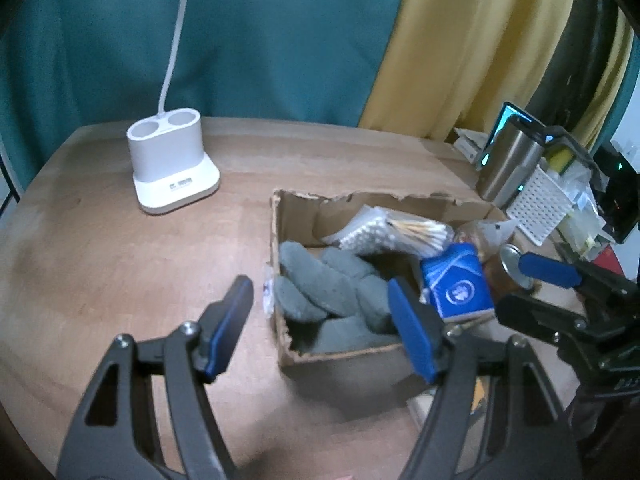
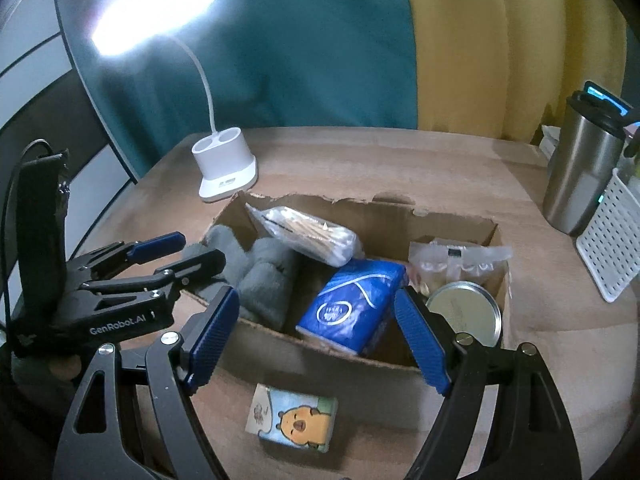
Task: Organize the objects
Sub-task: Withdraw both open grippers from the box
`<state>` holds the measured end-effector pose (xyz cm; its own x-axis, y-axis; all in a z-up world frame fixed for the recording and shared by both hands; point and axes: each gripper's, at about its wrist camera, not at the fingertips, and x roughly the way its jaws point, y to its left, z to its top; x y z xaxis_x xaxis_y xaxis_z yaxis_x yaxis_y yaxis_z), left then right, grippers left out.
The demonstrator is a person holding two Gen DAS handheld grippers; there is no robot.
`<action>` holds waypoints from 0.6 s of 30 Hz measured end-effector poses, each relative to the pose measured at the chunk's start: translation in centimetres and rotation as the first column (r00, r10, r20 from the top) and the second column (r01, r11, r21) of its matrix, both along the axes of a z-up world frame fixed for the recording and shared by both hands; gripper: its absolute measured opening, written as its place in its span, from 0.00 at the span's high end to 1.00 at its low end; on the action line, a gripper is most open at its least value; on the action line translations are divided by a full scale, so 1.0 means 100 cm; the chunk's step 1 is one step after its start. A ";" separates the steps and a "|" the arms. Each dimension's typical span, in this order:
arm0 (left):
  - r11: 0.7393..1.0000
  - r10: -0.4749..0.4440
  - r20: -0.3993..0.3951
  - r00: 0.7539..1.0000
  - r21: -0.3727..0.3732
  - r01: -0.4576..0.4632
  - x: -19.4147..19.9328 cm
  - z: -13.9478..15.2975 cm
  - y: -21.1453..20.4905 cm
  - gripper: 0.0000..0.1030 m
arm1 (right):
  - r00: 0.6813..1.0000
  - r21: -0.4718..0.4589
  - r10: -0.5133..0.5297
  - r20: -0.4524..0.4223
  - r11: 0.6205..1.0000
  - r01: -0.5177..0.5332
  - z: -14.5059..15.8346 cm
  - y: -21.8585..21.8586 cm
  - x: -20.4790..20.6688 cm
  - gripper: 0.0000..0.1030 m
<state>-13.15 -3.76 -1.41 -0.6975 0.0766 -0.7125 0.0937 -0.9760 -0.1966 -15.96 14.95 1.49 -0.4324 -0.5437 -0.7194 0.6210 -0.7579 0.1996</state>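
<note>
Cartoon pack (image 2: pixel 294 418) below spread right gripper (image 2: pixel 320 340) (outside box (image 2: pixel 320 364))

White lamp base (image 1: pixel 173 168) standing at the desk's (image 1: pixel 120 264) far left, teal curtain (image 1: pixel 260 40) and yellow curtain (image 1: pixel 460 40) behind; steel tumbler (image 2: pixel 580 168) touching white perforated basket (image 2: pixel 612 240), possibly a phone (image 1: pixel 618 208) beyond.
</note>
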 end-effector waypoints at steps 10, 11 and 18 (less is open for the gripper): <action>1.000 -0.007 -0.007 1.000 0.007 0.007 0.018 0.001 0.007 0.31 | 1.000 0.010 -0.006 0.000 1.000 0.006 -0.003 0.011 0.016 0.20; 1.000 -0.007 -0.010 1.000 0.007 0.007 0.020 0.001 0.007 0.31 | 1.000 0.012 -0.009 -0.002 1.000 0.009 -0.003 0.012 0.018 0.20; 1.000 -0.009 -0.013 1.000 0.010 0.009 0.033 0.001 0.009 0.30 | 1.000 0.014 -0.011 -0.003 1.000 0.011 -0.003 0.014 0.028 0.20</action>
